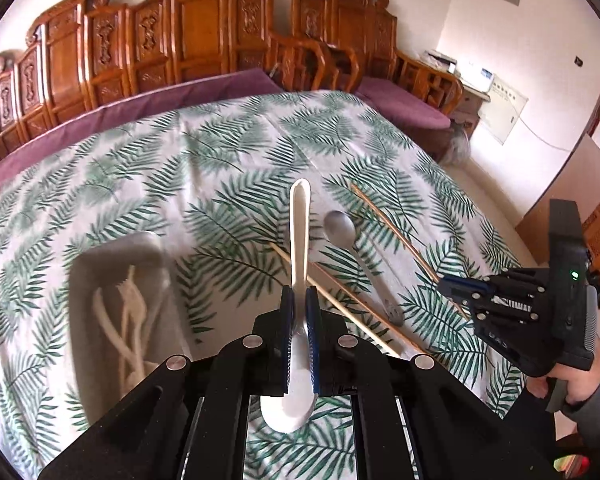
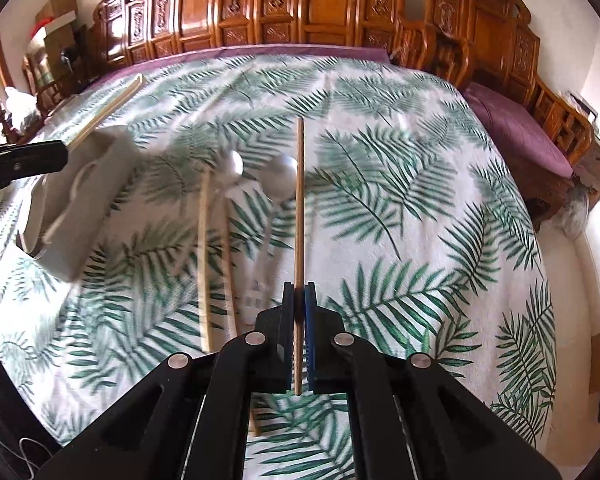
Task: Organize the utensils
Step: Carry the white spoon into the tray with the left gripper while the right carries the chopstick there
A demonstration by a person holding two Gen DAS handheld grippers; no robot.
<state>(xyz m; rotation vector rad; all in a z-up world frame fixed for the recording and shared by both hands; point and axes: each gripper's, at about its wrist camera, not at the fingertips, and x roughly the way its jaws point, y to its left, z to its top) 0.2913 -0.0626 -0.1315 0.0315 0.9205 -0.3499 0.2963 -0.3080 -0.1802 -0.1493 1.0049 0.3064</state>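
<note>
Closest to my left lens, my left gripper (image 1: 300,312) is clamped on a white plastic spoon (image 1: 299,240), handle pointing away, bowl hanging below the pads, lifted off the cloth. My right gripper (image 2: 299,304) is clenched on a single wooden chopstick (image 2: 299,200), which runs straight ahead between the pads, raised above the table. Below both: the leaf-print tablecloth (image 2: 420,160) covers the whole table. At the left of the left wrist view, a white tray (image 1: 88,276) sits on the cloth, blurred, with pale utensils (image 1: 128,320) inside; I cannot tell their kind. Loose on the cloth between the grippers: a metal spoon (image 1: 340,232), and a pair of chopsticks (image 1: 340,296) lying diagonally beside it. Another chopstick (image 2: 108,110) shows at the far left of the right wrist view, touching the tray's top edge. My right hand (image 1: 560,384) grips its handle at the frame edge.
</note>
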